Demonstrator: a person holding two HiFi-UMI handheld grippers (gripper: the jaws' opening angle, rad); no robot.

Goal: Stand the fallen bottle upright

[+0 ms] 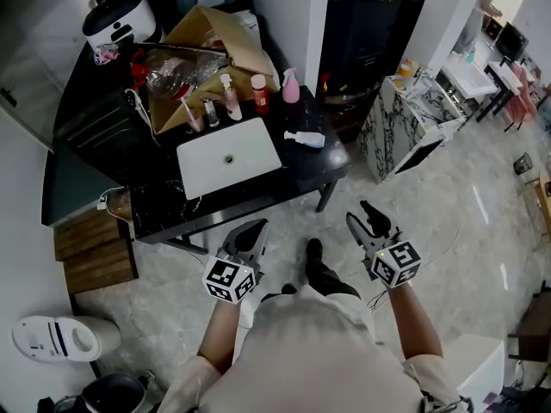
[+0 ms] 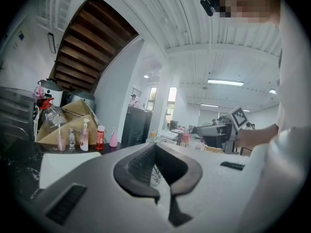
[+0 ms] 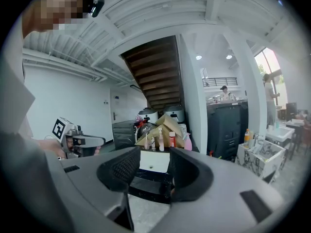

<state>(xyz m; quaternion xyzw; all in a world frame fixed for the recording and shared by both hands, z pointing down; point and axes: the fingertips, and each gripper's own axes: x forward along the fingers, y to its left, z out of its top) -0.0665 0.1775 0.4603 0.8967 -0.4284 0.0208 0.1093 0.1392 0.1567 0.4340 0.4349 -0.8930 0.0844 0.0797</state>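
Note:
The fallen bottle, clear with a white cap, lies on its side on the black table, right of a white tray. Both grippers hang well short of the table's near edge, over the floor. My left gripper is at the left, its jaw tips meeting with nothing held. My right gripper is at the right, open and empty, pointing towards the table. The fallen bottle does not show in either gripper view.
Several upright bottles stand behind the tray: a pink sprayer, a red bottle, a white pump bottle. A cardboard box with a plastic jug is behind them. A marble-patterned stand is to the right.

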